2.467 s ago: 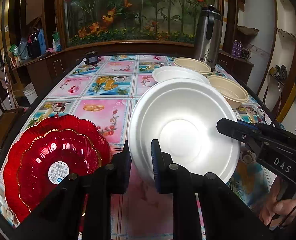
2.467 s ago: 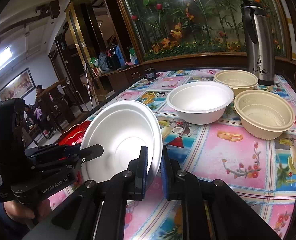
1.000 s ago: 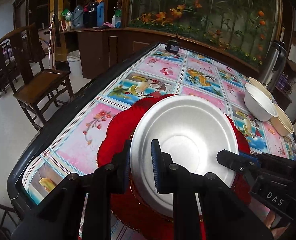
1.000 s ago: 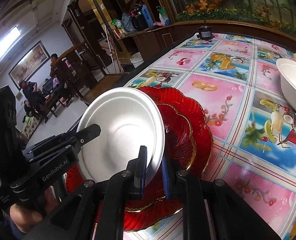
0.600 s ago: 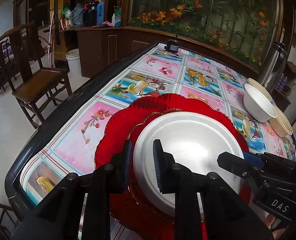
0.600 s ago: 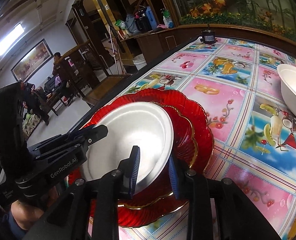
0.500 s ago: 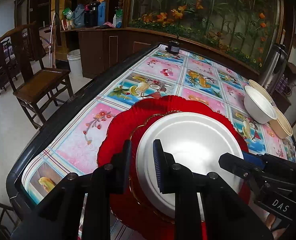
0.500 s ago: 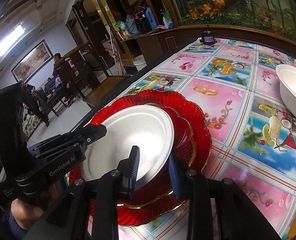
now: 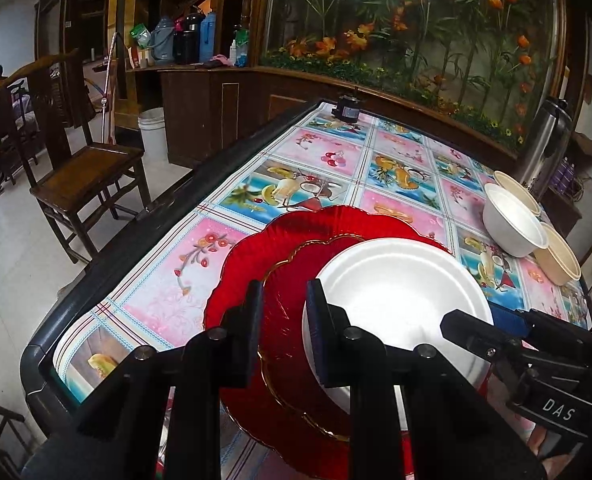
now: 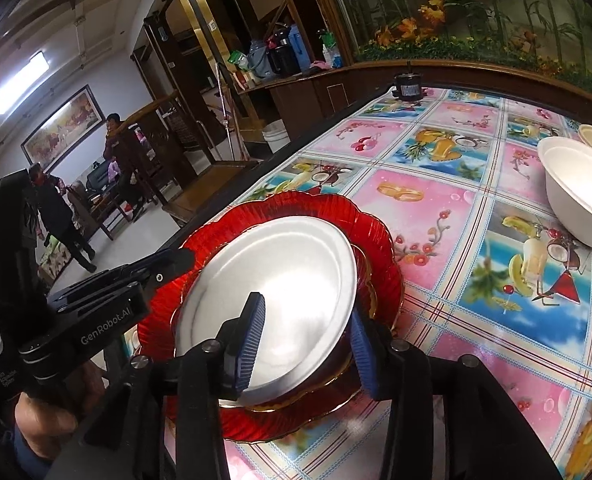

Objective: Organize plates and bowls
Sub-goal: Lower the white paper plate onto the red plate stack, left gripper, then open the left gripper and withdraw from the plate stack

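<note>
the table (image 9: 256, 184), under a bright oilcloth of fruit and flower squares, fills most of both views. near its front edge lies the large red plate (image 9: 240, 264) with a scalloped rim, and nested in it a smaller red plate (image 9: 284, 292) with a gold edge. on top of those sits the white plate (image 9: 400, 292), resting flat, its rim reaching toward the right side of the red stack.

the right gripper (image 10: 306, 344) straddles the near edge of the white plate: one blue ribbed pad stands over the plate's inner face, the other just outside its rim, with clear air on both sides. its jaws have just been opening, and the plate's edge is still between them but no longer pinched.

the left gripper (image 9: 284, 320) has its jaws a narrow way apart. the white plate's left edge lies just beside the right finger's pad, and the gap between the pads shows only the smaller red plate beneath; nothing is gripped there.

farther back on the right, well apart from the stack, stands a white bowl (image 9: 512, 224), with two beige bowls (image 9: 560, 256) close beside and behind it, and a steel thermos (image 9: 544, 144) at the table's far corner.
</note>
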Motion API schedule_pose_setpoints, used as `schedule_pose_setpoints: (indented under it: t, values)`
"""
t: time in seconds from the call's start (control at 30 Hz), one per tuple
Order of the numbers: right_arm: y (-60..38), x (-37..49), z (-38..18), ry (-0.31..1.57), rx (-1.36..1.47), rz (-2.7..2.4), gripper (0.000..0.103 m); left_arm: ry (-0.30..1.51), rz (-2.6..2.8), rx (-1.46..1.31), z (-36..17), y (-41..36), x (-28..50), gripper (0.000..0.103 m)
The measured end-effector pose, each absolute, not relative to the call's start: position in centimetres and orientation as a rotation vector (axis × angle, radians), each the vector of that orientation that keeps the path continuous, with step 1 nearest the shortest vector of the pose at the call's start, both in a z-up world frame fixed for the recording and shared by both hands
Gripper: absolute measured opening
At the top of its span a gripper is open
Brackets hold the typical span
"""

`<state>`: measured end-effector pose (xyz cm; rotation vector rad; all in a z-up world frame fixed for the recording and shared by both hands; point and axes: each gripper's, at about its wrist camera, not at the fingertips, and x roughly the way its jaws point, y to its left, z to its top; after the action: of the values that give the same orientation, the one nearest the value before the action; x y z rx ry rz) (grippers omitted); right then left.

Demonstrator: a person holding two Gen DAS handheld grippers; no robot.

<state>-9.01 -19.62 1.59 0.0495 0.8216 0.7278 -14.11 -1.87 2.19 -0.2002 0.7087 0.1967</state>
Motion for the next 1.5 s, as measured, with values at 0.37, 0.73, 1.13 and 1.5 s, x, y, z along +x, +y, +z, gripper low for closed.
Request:
schedule_pose_setpoints:
  t: [0.37, 0.73, 1.13, 1.5]
  values:
    - [-18.9, -11.1, 2.6, 0.692, -0.122, 0.633, 0.058, 0.693, 0.198, -0.204, 2.7, -1.9, -14.7, 0.019]
    - [-24.3, -9.3, 3.9, 0.685, 0.122, 0.625, 0.058, 0.673, 0.123, -0.146, 3.4, -5.3, -15.9, 0.019]
    - [-36.6, -7.4, 4.8, 0.623, 0.267, 0.385, 0.059, 0.692, -0.193, 0.11, 2.5, -17.4, -16.6, 0.019]
    - [-49.1, -4.7, 4.7, 0.597, 0.358, 0.022, 0.061, 0.844, -0.407, 0.212, -1.0, -24.0, -14.7, 0.019]
